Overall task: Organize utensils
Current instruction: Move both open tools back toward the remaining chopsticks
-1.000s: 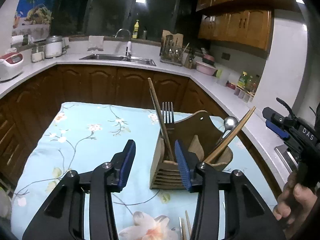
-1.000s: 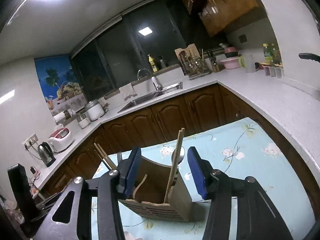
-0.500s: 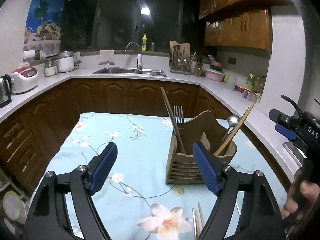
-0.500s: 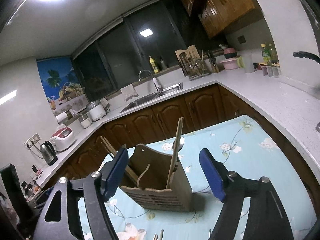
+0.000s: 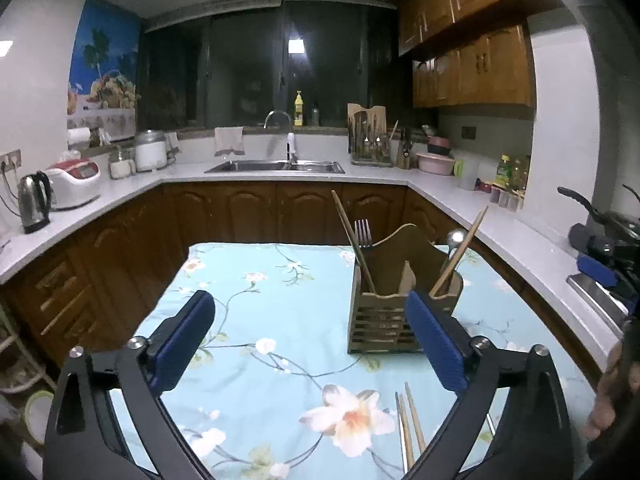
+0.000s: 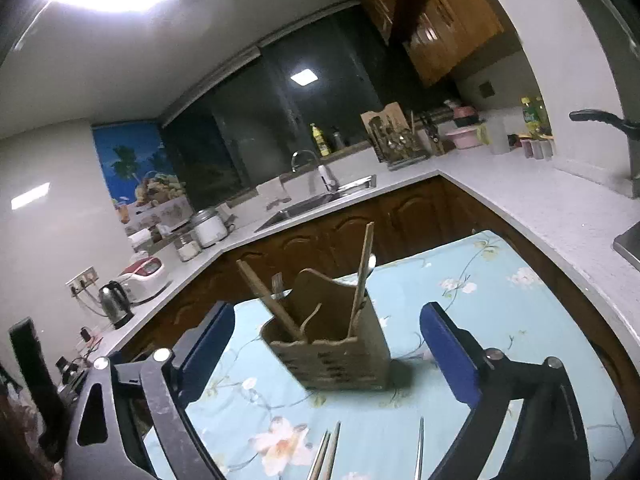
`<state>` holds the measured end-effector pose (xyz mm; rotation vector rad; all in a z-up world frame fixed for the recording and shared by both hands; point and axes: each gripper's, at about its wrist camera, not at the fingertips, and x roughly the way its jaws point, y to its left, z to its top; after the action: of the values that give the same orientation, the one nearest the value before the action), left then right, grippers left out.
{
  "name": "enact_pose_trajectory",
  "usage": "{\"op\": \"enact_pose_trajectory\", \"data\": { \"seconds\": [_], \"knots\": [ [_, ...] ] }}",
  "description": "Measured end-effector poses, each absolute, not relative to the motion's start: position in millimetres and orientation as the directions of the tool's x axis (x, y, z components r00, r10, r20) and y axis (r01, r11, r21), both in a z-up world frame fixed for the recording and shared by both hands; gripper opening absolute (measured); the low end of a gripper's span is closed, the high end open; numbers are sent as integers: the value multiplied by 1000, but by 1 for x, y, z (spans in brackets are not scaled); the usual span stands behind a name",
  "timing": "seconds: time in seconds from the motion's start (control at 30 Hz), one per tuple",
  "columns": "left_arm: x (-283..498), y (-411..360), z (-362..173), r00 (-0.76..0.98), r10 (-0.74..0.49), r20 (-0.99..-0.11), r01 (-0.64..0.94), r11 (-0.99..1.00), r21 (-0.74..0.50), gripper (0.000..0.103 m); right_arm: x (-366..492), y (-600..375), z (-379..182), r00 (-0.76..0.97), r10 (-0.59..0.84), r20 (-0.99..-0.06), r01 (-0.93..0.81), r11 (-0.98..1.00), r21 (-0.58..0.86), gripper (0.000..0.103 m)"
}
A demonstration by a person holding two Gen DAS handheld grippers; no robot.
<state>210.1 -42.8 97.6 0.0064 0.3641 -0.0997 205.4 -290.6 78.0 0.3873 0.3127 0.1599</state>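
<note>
Both your claws, left claw (image 5: 310, 344) and right claw (image 6: 332, 356), are opening, empty; loose chopsticks (image 5: 410, 428) lie lengthwise toward you, nearer than the holder (image 5: 394, 312).

Left gripper (image 5: 310, 330) black-framed, blue pads, jaws opening, nothing between them. Slatted brown wooden utensil holder (image 5: 386, 320) upright on light-blue floral tablecloth (image 5: 280, 296), beyond right pad. Holder contains wooden chopsticks (image 5: 352, 240), silver metal fork (image 5: 363, 233), silver metal spoon (image 5: 456, 238). Loose wooden chopstick pair (image 5: 410, 428) flat on cloth, near edge.
</note>
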Motion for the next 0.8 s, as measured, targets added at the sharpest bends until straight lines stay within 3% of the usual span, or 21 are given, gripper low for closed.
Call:
{"op": "enact_pose_trajectory", "data": {
  "seconds": [0.2,0.43,0.8],
  "knots": [
    [174,-43,98,936,-93,-340,101,995,6,103,151,-281,92,950,226,-217,-144,930,339,103],
    [151,-39,98,940,-77,-334,82,997,1,103,102,-268,107,967,205,-149,-163,953,256,103],
    [134,-34,95,946,-46,-322,49,999,1,103,83,-259,78,977,150,-152,-115,969,218,103]
  ]
}}
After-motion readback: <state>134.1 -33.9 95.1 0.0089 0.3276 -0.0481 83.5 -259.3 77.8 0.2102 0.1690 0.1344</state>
